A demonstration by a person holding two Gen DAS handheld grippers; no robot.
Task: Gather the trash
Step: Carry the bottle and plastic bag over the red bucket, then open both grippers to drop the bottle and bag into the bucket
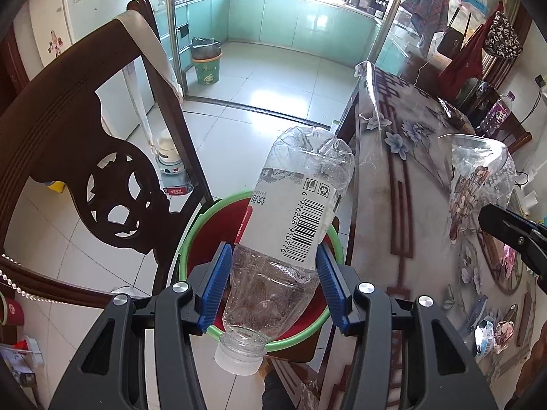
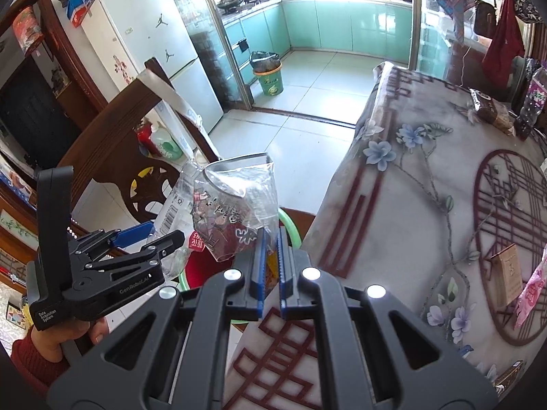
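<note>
My left gripper [image 1: 271,256] is shut on a crushed clear plastic bottle [image 1: 294,212], its white cap [image 1: 239,358] pointing toward me. The bottle hangs over a red bin with a green rim [image 1: 205,215] on the floor beside the table. My right gripper [image 2: 270,239] is shut on a clear printed plastic wrapper [image 2: 232,201], held above the table's edge near the same bin [image 2: 289,225]. In the right wrist view the left gripper [image 2: 136,239] with the bottle [image 2: 171,205] shows at the left. The wrapper [image 1: 478,177] and a right finger [image 1: 512,232] appear at the right of the left wrist view.
A dark carved wooden chair [image 1: 68,143] stands left of the bin. The table with a floral cloth [image 2: 410,205] carries a small box [image 2: 506,273], a pink packet [image 2: 533,290] and a brown packet [image 2: 492,112]. A lined green bin [image 2: 270,75] stands in the kitchen doorway.
</note>
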